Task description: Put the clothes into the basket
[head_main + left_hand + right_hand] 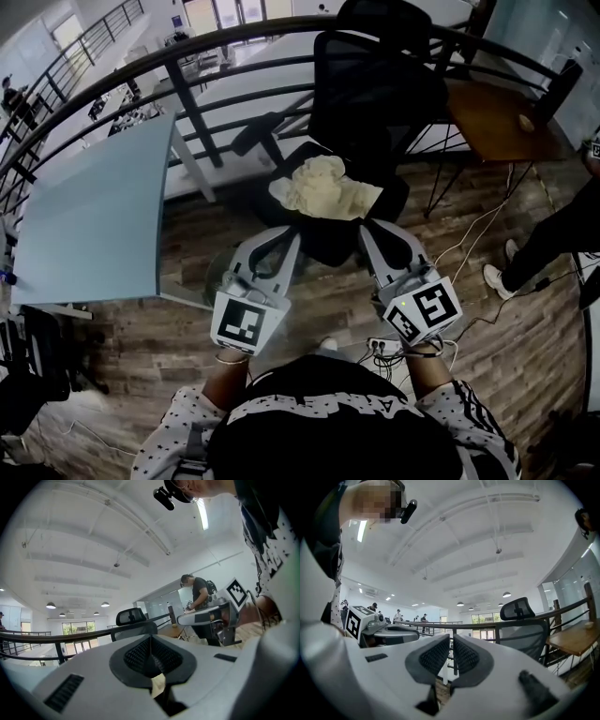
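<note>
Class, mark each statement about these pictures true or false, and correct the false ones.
1. A cream cloth lies on the seat of the black office chair. True.
2. The left gripper has its jaws wide apart. False: they are closed together.
3. A pale blue table stands at the left of the head view. True.
4. The right gripper clamps the cloth. False: its jaws are almost together with nothing between them.
5. A basket sits on the chair's seat. False: only the cloth lies there.
</note>
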A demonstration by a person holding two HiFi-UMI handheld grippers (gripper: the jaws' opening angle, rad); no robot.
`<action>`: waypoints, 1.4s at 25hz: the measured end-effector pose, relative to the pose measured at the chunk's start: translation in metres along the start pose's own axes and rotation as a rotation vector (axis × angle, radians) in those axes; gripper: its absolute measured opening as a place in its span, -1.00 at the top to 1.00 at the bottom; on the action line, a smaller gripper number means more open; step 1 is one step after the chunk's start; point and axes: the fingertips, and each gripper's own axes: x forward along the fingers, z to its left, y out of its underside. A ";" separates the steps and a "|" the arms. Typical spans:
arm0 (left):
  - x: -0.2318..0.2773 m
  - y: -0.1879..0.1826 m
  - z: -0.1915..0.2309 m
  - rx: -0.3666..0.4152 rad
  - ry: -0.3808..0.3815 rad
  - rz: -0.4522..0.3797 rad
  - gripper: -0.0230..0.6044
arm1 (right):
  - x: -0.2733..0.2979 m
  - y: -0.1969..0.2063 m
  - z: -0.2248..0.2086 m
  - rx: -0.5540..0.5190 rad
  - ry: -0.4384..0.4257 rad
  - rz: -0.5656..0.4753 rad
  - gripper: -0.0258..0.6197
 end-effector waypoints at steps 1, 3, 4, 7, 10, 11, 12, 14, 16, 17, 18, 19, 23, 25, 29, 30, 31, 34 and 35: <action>0.003 0.000 0.000 0.000 -0.004 -0.001 0.87 | 0.001 0.001 -0.003 0.000 -0.003 0.001 0.81; 0.009 0.000 0.001 -0.003 -0.013 -0.002 0.87 | 0.003 0.002 -0.009 0.000 -0.011 0.000 0.81; 0.012 0.000 0.001 -0.005 -0.018 -0.003 0.87 | 0.004 0.002 -0.011 0.001 -0.015 -0.002 0.81; 0.021 -0.003 0.000 0.004 -0.030 -0.003 0.87 | 0.006 0.002 -0.020 0.002 -0.025 -0.008 0.81; 0.025 -0.004 -0.002 0.020 -0.043 0.000 0.87 | 0.006 0.004 -0.027 0.007 -0.033 -0.013 0.81; 0.025 -0.004 -0.003 0.020 -0.051 0.001 0.87 | 0.007 0.004 -0.028 0.007 -0.037 -0.016 0.81; 0.024 -0.004 -0.002 0.018 -0.061 0.003 0.87 | 0.008 0.004 -0.029 0.007 -0.044 -0.018 0.81; 0.023 -0.003 0.000 0.016 -0.078 0.009 0.87 | 0.011 0.004 -0.029 0.006 -0.058 -0.023 0.81; 0.022 -0.001 0.003 0.021 -0.087 0.018 0.87 | 0.014 0.004 -0.029 0.002 -0.061 -0.020 0.81; 0.022 0.000 0.003 0.021 -0.091 0.022 0.87 | 0.014 0.005 -0.030 0.000 -0.057 -0.016 0.81; 0.022 0.001 0.005 0.020 -0.094 0.026 0.87 | 0.015 0.006 -0.031 0.000 -0.051 -0.012 0.81; 0.022 0.001 0.006 0.018 -0.098 0.028 0.87 | 0.015 0.007 -0.032 0.002 -0.045 -0.010 0.81; 0.030 0.000 0.012 0.016 -0.087 0.019 0.87 | 0.018 0.008 -0.039 0.011 -0.018 -0.006 0.81; 0.037 0.003 0.015 0.012 -0.076 0.015 0.87 | 0.020 0.009 -0.043 0.014 -0.003 -0.005 0.81; 0.055 0.007 0.027 0.004 -0.046 -0.002 0.87 | 0.027 0.010 -0.053 0.006 0.031 -0.001 0.81; 0.060 0.007 0.031 0.004 -0.037 -0.007 0.87 | 0.029 0.009 -0.055 0.007 0.040 -0.002 0.81; 0.064 0.007 0.034 0.005 -0.027 -0.012 0.87 | 0.031 0.009 -0.058 0.011 0.049 -0.005 0.81; 0.078 0.008 0.044 0.004 0.004 -0.022 0.87 | 0.039 0.008 -0.064 0.015 0.081 -0.011 0.81; 0.083 0.008 0.048 0.003 0.015 -0.023 0.87 | 0.042 0.008 -0.067 0.012 0.094 -0.009 0.81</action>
